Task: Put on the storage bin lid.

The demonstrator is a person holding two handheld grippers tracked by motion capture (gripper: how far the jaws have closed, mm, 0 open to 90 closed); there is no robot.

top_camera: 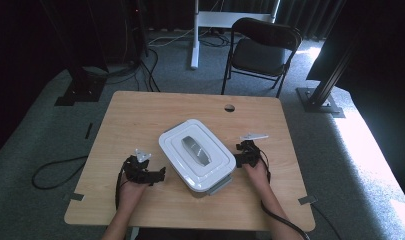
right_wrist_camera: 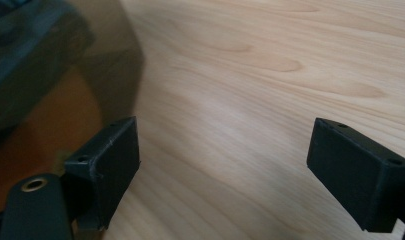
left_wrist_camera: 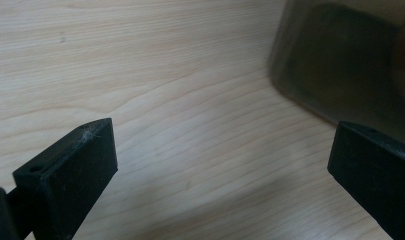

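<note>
**Two open grippers flank a lidded container on a wooden table**

Seen from above, a white-lidded container [top_camera: 197,154] sits near the middle of a light wooden table [top_camera: 140,112], turned at an angle to the table's edges. Its lid has a grey handle [top_camera: 196,149] along the centre and is in place on the smoky, see-through base.

The left gripper [top_camera: 160,173], held in the person's left hand [top_camera: 129,191], rests low over the table just beside the container's left side. In the left gripper view its jaws stand wide apart with bare wood between them, and the container's dark wall [left_wrist_camera: 340,60] rises at upper right.

The right gripper [top_camera: 238,151] sits just beside the container's right side. In the right gripper view its jaws are also spread wide, empty, with the container wall [right_wrist_camera: 55,75] at the left, next to one jaw.

A black folding chair [top_camera: 262,50] stands beyond the table.
</note>
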